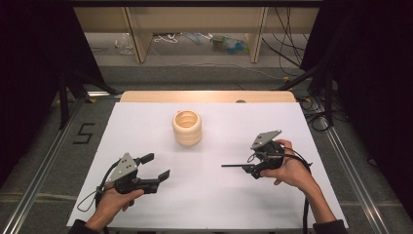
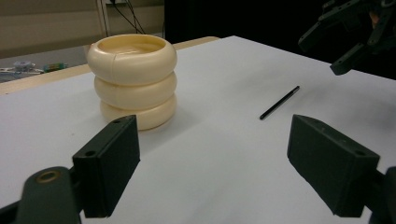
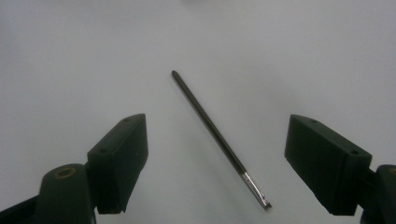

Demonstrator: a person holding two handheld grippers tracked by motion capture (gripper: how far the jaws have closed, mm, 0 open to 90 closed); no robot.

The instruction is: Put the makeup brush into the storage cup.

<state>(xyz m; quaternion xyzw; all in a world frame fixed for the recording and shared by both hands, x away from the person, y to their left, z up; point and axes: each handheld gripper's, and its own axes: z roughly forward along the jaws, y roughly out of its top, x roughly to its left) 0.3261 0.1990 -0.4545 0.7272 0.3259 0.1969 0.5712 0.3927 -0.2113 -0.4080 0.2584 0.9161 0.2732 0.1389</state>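
White table [image 1: 146,126] | ribbed cream pot [image 1: 187,127]: contents unseen | black brush [image 3: 215,133] lying loose | both claws spread

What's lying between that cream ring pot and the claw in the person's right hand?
A thin black stick lies on the white table between the ring pot and the right claw, clearest in the left gripper view. Otherwise that stretch is bare.
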